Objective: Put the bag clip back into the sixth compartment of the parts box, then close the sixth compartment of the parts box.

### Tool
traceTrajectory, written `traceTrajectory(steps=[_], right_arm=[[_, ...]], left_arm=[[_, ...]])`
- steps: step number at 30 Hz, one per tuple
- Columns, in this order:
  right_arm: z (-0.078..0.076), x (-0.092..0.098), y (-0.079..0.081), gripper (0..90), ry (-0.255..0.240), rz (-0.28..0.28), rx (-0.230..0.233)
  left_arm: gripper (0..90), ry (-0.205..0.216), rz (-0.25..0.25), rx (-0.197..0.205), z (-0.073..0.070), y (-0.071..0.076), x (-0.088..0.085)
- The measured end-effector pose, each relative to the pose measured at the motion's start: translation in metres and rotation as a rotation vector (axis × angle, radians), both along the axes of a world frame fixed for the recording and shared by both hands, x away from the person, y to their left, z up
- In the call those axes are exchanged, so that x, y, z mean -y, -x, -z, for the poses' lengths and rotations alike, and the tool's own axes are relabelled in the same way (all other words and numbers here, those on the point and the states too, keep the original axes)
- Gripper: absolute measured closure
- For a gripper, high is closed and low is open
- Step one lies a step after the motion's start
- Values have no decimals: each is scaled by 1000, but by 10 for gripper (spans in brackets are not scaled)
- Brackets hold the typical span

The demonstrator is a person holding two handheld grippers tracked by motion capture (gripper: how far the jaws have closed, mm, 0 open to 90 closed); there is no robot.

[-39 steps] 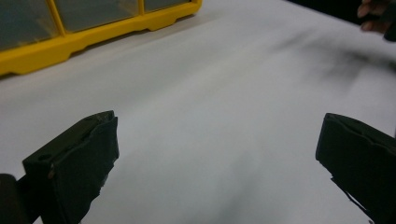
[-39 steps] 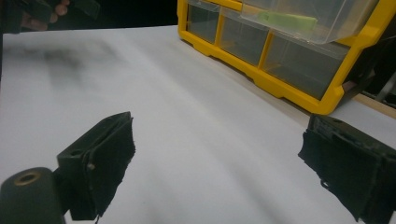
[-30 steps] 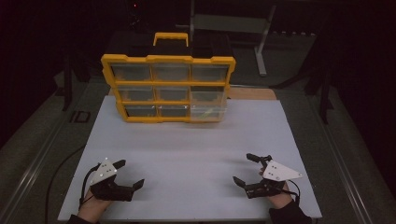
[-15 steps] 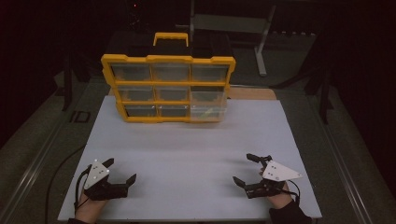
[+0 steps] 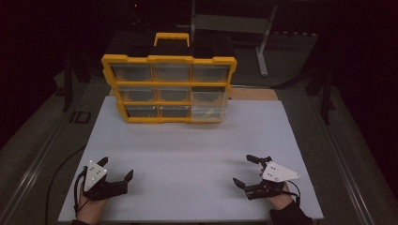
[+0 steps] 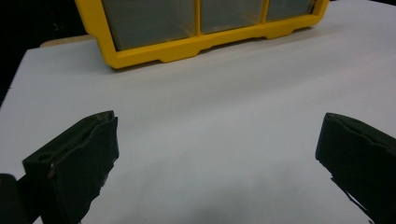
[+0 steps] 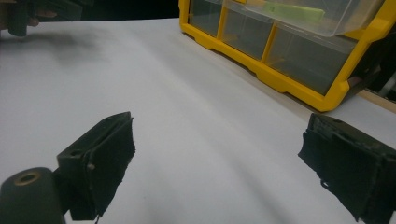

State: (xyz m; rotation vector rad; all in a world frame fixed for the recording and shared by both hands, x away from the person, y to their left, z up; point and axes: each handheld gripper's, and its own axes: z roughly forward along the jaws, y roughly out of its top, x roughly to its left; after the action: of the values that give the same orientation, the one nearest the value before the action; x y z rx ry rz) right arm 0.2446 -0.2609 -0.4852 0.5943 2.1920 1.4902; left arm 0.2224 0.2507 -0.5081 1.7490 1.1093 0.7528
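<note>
The yellow organizer (image 5: 169,89) stands well ahead of both spread, empty jaw pairs. The left gripper (image 5: 116,174) and right gripper (image 5: 246,169) are held low. The pulled-out drawer (image 7: 299,16), apparently holding something green, should be approached squarely and slowly.

- The place looks like a lab or a workshop with a test bench, in a dark room.
- A white board (image 5: 197,154) covers the table and is lit from above.
- A yellow parts organizer (image 5: 169,89) with clear small drawers stands on it.
- Behind it stands a grey metal frame (image 5: 263,28).
- A cable (image 5: 56,173) runs beside the board.
</note>
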Motion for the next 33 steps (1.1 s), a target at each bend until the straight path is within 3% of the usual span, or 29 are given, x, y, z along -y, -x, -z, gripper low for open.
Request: traceTrajectory(steps=[8, 23, 26, 33], right_arm=[[1, 0, 0, 91, 2, -2, -2], [-8, 2, 2, 91, -9, 11, 21], [-13, 3, 2, 91, -28, 16, 6], [-36, 1, 6, 91, -34, 29, 31]], left_arm=[[0, 32, -12, 18, 2, -1, -3], [0, 42, 10, 62, 1, 1, 1], [0, 37, 15, 67, 2, 1, 1], [0, 38, 11, 69, 1, 2, 2]])
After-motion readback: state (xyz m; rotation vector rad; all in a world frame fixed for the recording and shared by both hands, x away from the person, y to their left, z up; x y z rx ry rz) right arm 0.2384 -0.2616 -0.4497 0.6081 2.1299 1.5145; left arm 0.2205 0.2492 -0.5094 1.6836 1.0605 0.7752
